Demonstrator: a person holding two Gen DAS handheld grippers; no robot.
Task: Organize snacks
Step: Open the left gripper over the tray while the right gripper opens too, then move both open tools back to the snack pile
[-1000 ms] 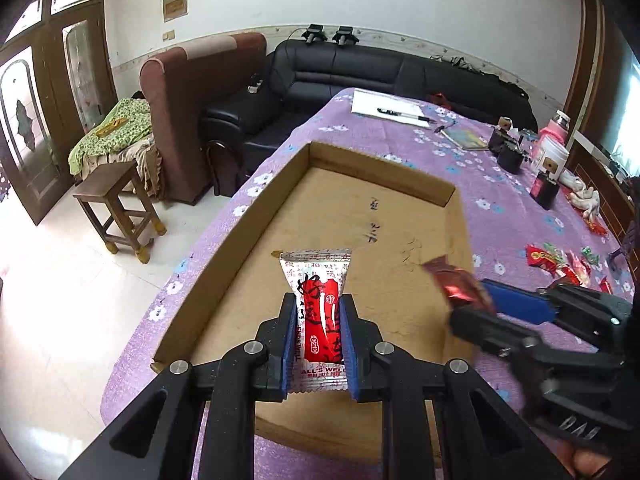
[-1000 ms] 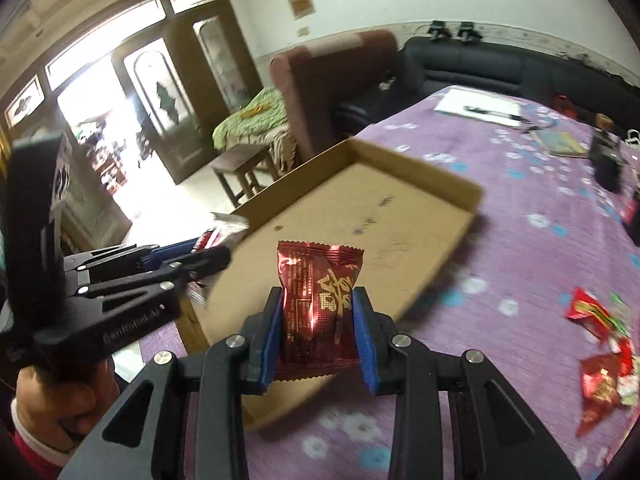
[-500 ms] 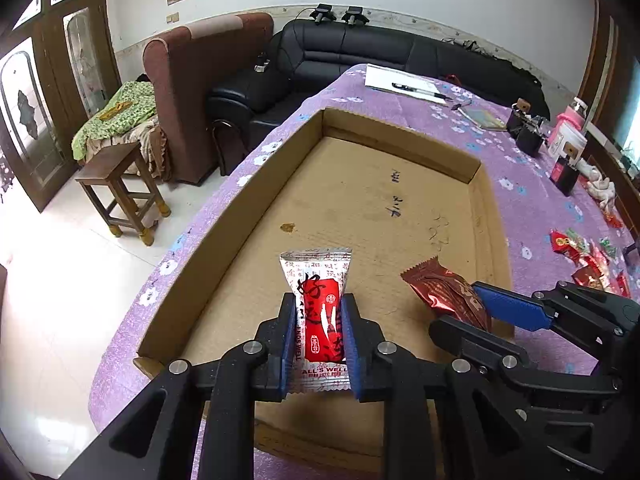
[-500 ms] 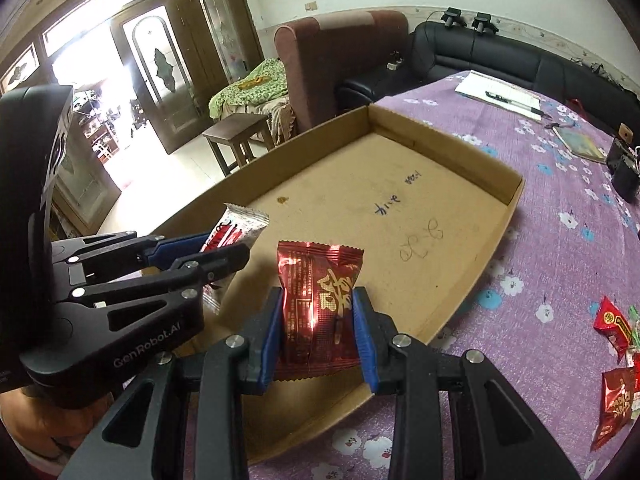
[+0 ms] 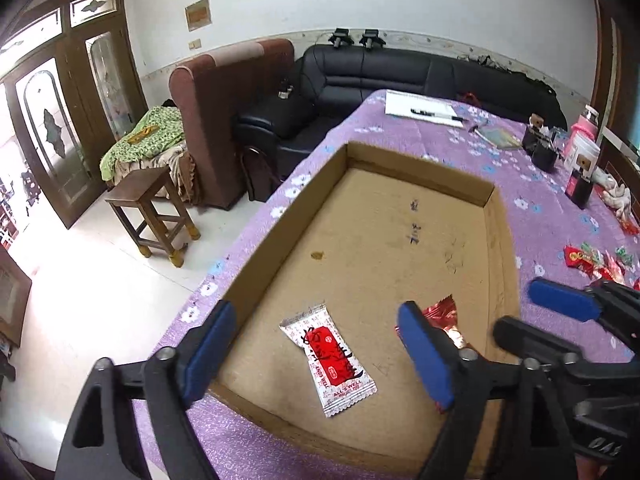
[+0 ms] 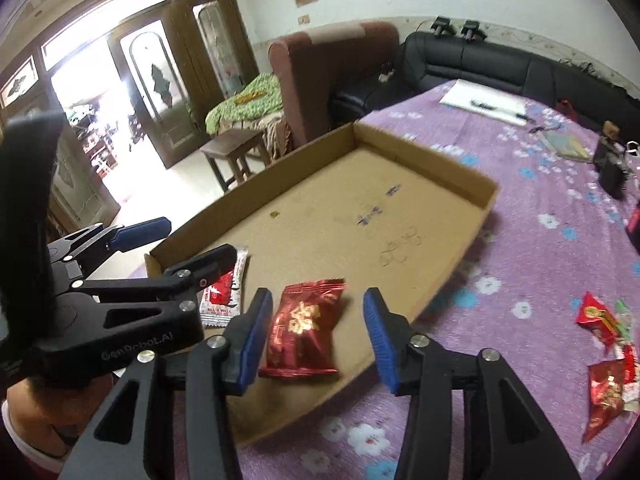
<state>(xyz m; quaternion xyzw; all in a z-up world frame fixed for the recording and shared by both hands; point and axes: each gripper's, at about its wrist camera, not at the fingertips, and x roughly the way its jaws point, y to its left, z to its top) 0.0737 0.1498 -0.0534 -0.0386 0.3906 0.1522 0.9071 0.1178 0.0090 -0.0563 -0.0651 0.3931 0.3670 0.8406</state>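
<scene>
A shallow cardboard tray [image 5: 498, 216] [image 6: 472, 184] lies on the purple flowered tablecloth. A white and red snack packet [image 5: 332, 354] lies flat in the tray's near end; it also shows in the right wrist view [image 6: 226, 288], partly behind the left gripper. A dark red foil snack packet [image 6: 306, 326] lies beside it, seen partly behind a finger in the left wrist view [image 5: 444, 314]. My left gripper [image 5: 320, 356] is open above the white packet. My right gripper [image 6: 316, 336] is open around the red packet and does not pinch it.
Several loose red snack packets [image 6: 604, 344] [image 5: 592, 260] lie on the cloth right of the tray. Jars and dark boxes [image 5: 576, 160] stand at the far right, papers with a pen [image 5: 424, 108] at the far end. A wooden stool [image 5: 152, 208] and sofas stand left of the table.
Both grippers have opened and let go. The white packet and the red foil packet now lie on the tray floor. Both grippers have drawn back a little.
</scene>
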